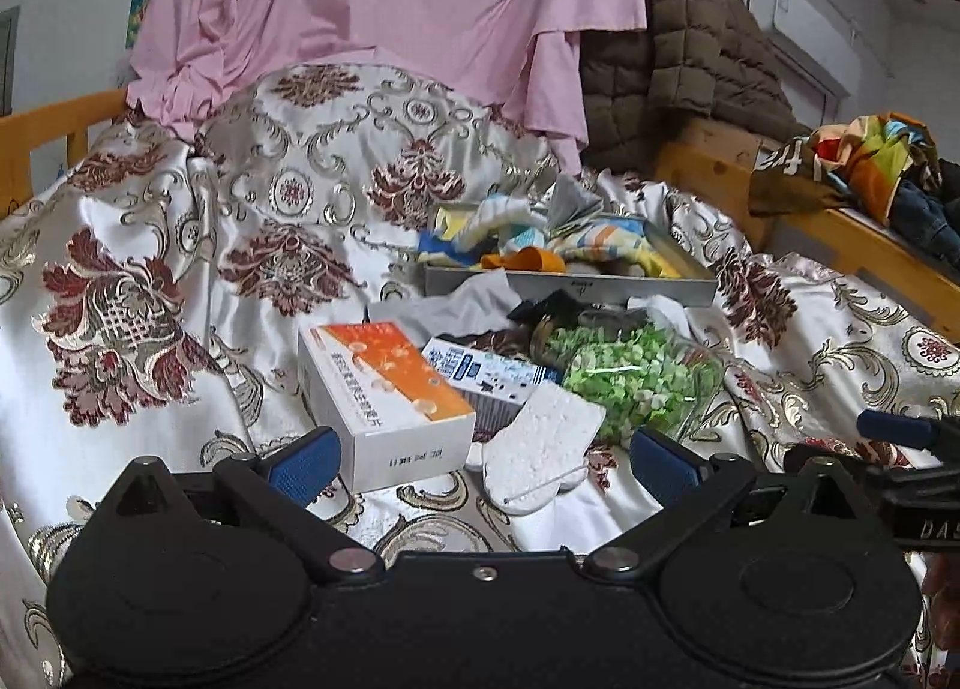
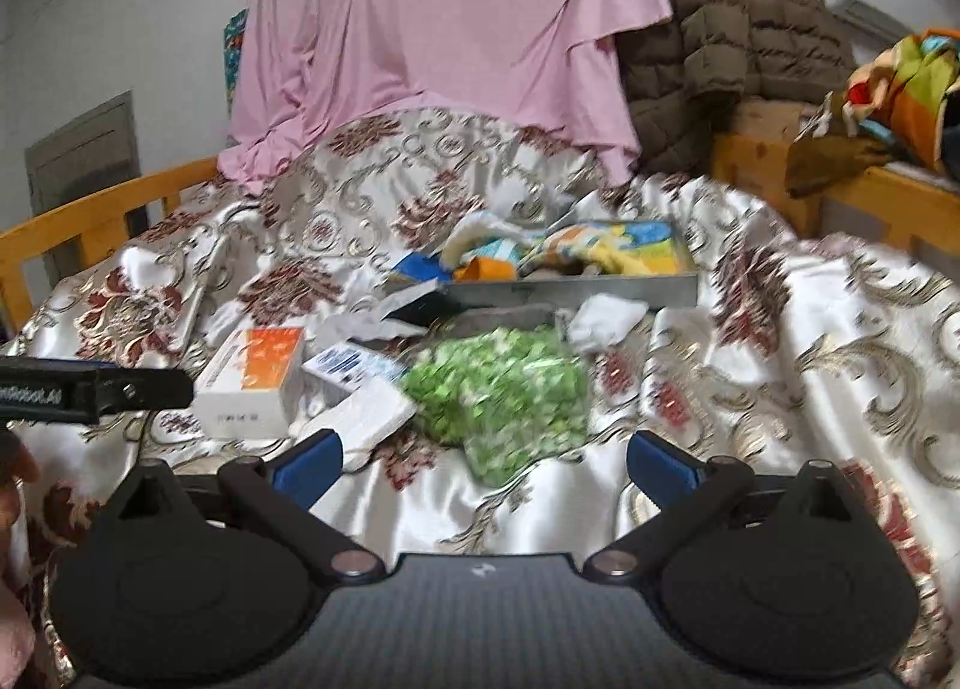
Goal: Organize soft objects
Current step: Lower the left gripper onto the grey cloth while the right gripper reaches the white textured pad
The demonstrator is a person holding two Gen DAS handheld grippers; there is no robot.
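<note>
While we look through the left wrist camera, our left gripper (image 1: 480, 458) hangs low over the shiny flowered bedspread (image 1: 150, 245) with its two blue pads wide apart and nothing between them. Right in front of it lies a white sock (image 1: 543, 446), flat on the cloth, its far end touching a white and orange box (image 1: 384, 395) and a blue and white box (image 1: 486, 374). Just beside the sock sits a clear jar of green bits (image 1: 636, 374), lying on its side. Farther back is a metal tray (image 1: 570, 284) that already has soft colorful cloths (image 1: 540, 242) in it. We think the sock is the soft thing to pick up next. To do it well, we should come down on the near end of the sock, away from the boxes, and pinch only the sock, not the bedspread under it.

From the right wrist camera, a bit blurry, our right gripper (image 2: 483, 461) also has its pads apart and holds nothing. The jar of green bits (image 2: 504, 389) is closest to it, and the sock (image 2: 369, 416) lies to the left, near the left gripper's black arm (image 2: 96, 389). A small white cloth (image 2: 606, 317) rests just in front of the tray (image 2: 576, 287). We judge the right gripper should keep out of the way, or take that white cloth, so the two do not bump.
</note>
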